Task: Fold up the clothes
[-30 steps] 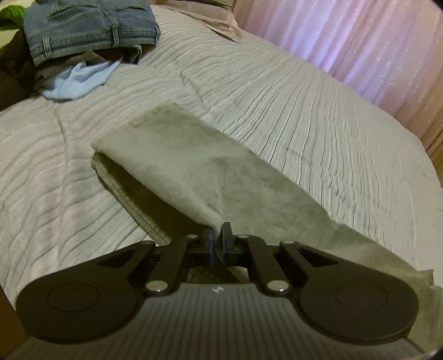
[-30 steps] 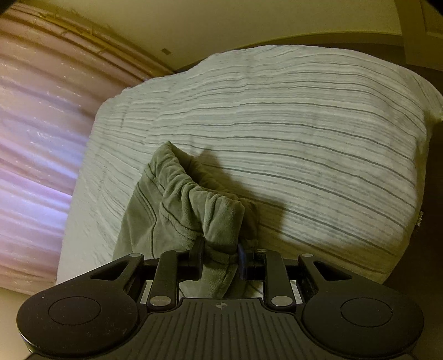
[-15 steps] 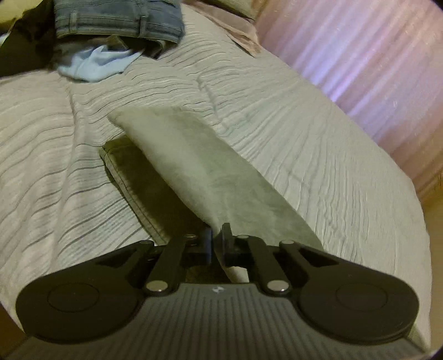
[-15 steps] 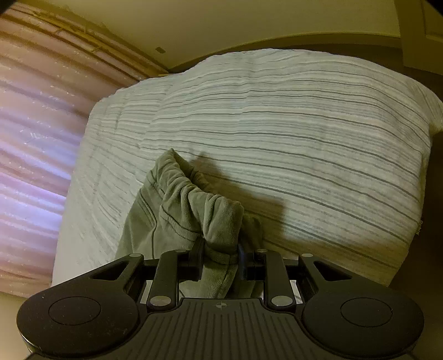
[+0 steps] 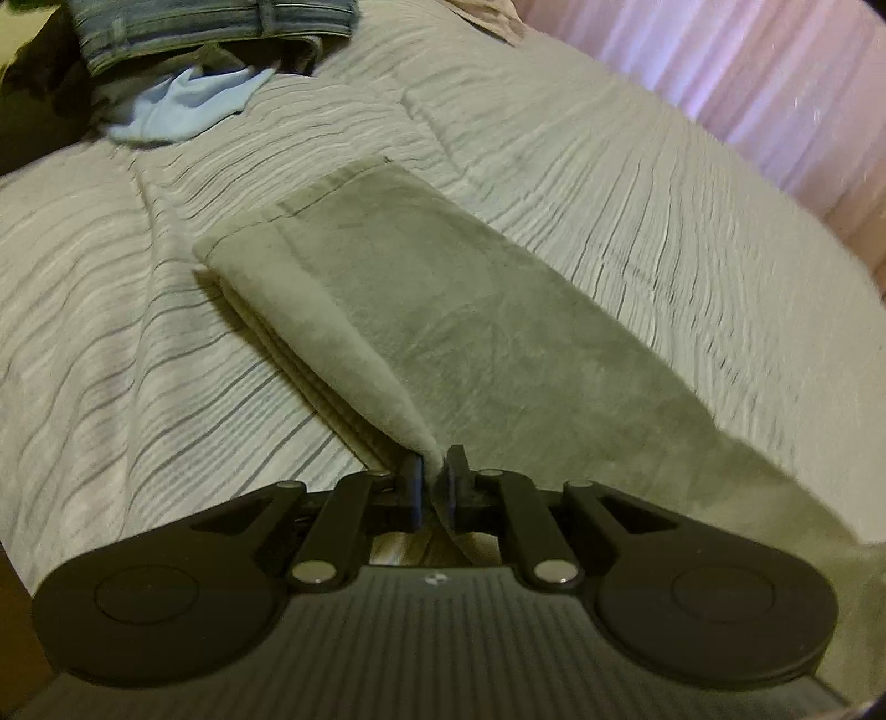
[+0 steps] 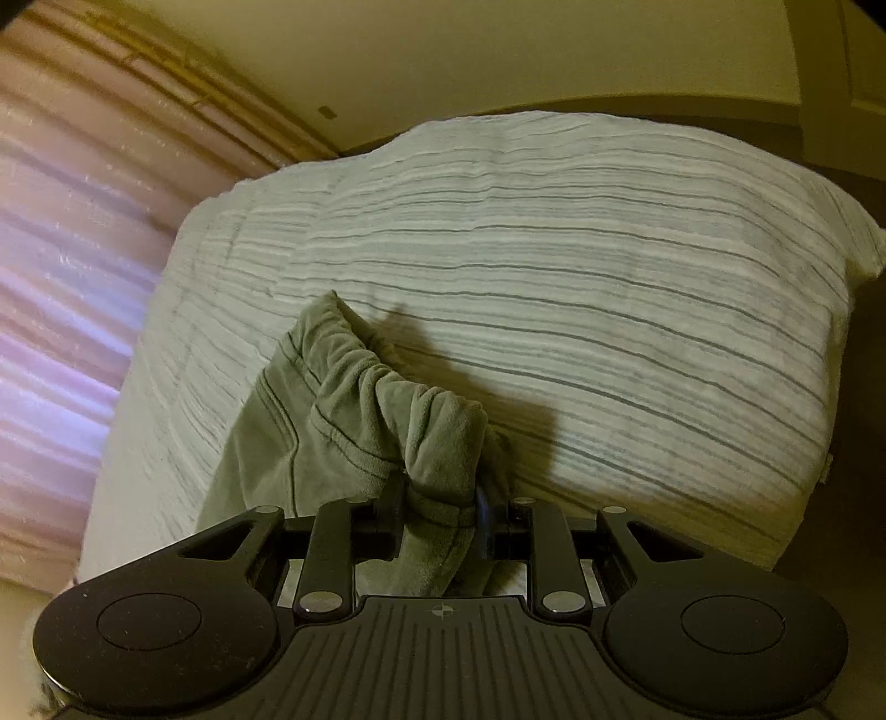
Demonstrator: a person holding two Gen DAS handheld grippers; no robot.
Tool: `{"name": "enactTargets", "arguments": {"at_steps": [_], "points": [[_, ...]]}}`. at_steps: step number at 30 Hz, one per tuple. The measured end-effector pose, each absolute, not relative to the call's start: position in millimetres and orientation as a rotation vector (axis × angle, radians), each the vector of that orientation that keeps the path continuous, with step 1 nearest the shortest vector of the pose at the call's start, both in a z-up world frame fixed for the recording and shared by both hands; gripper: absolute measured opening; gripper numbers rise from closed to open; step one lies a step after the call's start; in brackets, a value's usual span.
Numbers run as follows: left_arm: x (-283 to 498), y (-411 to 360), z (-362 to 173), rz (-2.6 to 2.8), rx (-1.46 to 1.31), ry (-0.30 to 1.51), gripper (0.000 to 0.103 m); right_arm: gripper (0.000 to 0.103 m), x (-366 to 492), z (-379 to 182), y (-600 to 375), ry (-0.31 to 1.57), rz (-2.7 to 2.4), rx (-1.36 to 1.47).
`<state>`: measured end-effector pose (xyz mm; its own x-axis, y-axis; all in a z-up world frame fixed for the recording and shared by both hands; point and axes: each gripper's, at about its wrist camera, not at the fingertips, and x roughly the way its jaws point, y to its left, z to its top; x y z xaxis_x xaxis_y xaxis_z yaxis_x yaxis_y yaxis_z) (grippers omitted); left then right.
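Left claw [image 5: 431,481] clenched on olive garment [image 5: 443,288] edge, cloth lying folded on striped bed [image 5: 111,332]. Right claw [image 6: 437,518] grips bunched waistband (elastic end) above bed. Jeans [image 5: 216,25] piled far corner.

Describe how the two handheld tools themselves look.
Both are matte black. The left tool and right tool each have a ribbed body with a small crosshair mark, two round discs, silver-pinned linkage arms and flat fingers. No cables, hands or sleeves show.

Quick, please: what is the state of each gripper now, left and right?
Left gripper: closed on the green garment.
Right gripper: closed on the same garment's bunched waistband.
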<state>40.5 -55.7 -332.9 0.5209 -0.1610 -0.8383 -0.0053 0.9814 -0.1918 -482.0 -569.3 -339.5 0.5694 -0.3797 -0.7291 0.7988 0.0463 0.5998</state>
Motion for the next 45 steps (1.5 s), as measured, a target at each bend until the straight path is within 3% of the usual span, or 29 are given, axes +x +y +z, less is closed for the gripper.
{"name": "enactTargets", "arguments": {"at_steps": [1, 2, 3, 9, 14, 17, 21, 25, 26, 27, 28, 29, 30, 32, 33, 38, 40, 42, 45], "points": [[42, -58, -332, -0.084, -0.161, 1.030, 0.011, 0.039, -483, -338, -570, 0.431, -0.938, 1.222], [43, -61, -329, -0.077, -0.142, 1.041, 0.011, 0.067, -486, -335, -570, 0.445, -0.955, 1.227], [43, -63, -326, -0.079, -0.115, 1.065, 0.018, 0.075, -489, -330, -569, 0.460, -0.991, 1.210], [33, -93, -291, -0.275, 0.005, 1.194, 0.020, 0.075, -503, -294, -580, 0.449, -0.952, 1.042], [50, -187, -284, -0.558, 0.077, 1.185, 0.024, 0.075, -452, -298, -632, 0.457, -0.797, 0.987], [61, -272, -292, -0.756, 0.100, 1.177, 0.030, 0.075, -409, -313, -662, 0.506, -0.722, 1.002], [67, -389, -308, -1.010, 0.077, 1.249, 0.050, 0.075, -374, -338, -686, 0.580, -0.638, 1.041], [60, -465, -336, -1.118, 0.132, 1.384, 0.053, 0.074, -372, -353, -689, 0.602, -0.567, 1.059], [59, -480, -345, -1.131, 0.154, 1.425, 0.053, 0.056, -374, -355, -686, 0.605, -0.569, 1.045], [57, -495, -354, -1.144, 0.176, 1.466, 0.049, 0.034, -377, -356, -684, 0.609, -0.572, 1.030], [55, -501, -360, -1.158, 0.169, 1.494, 0.042, 0.031, -380, -357, -684, 0.611, -0.574, 1.016], [53, -503, -366, -1.172, 0.148, 1.516, 0.036, 0.022, -384, -357, -684, 0.596, -0.562, 1.021], [52, -506, -371, -1.187, 0.128, 1.537, 0.010, 0.018, -387, -354, -681, 0.583, -0.562, 1.010], [50, -502, -373, -1.180, 0.075, 1.513, 0.000, 0.016, -391, -346, -670, 0.564, -0.587, 0.955], [49, -494, -371, -1.186, 0.031, 1.468, 0.000, 0.015, -394, -346, -665, 0.549, -0.606, 0.946], [32, -470, -378, -1.207, -0.070, 1.288, 0.002, 0.017, -391, -374, -660, 0.573, -0.757, 0.980], [24, -470, -383, -1.185, -0.029, 1.240, 0.003, 0.027, -377, -367, -660, 0.618, -0.794, 0.896], [23, -465, -374, -1.159, -0.004, 1.178, 0.005, 0.062, -373, -355, -654, 0.654, -0.880, 0.785], [21, -456, -361, -1.119, 0.033, 1.085, 0.007, 0.065, -383, -334, -637, 0.649, -0.962, 0.644]]}}
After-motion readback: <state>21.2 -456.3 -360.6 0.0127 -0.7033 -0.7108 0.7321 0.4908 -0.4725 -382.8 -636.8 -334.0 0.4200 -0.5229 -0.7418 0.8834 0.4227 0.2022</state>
